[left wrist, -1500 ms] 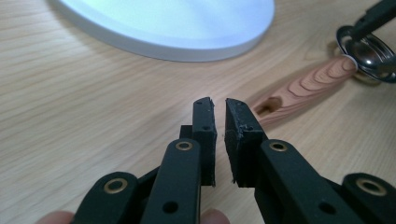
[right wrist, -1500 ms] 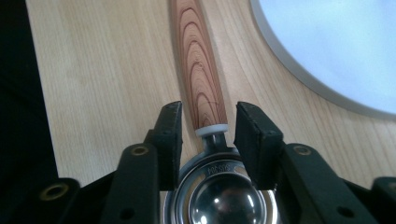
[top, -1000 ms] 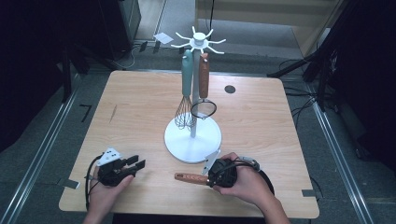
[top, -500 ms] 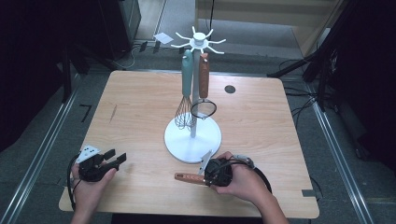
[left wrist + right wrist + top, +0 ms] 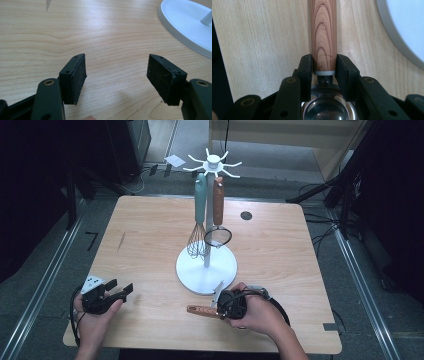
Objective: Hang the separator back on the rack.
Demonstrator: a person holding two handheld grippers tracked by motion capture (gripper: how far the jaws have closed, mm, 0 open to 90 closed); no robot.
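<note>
Pale wood makes up the surface [image 5: 150, 235], and a white utensil stand [image 5: 206, 268] near its middle serves as the landmark. On the person's side of the stand's round base, just beside its rim, lies a wooden-handled utensil [image 5: 323, 35]. The right tongs [image 5: 323, 68] are clamped on it at the handle's lower end, where a white collar meets the metal bowl; the handle points away to the stand's left.

Doing this well likely means lifting level first so the handle clears the base rim, then turning it upright and bringing its top end to a free hook on the stand's crown. The grip sits at one end, so the long handle may swing; a slow wrist would help.

Left tongs [image 5: 117, 75] stand well left of the stand, jaws apart with nothing between them, having just been opening.

A whisk [image 5: 199, 227] and a strainer [image 5: 217, 232] already hang from the stand's front, so a hook away from them looks safer.
</note>
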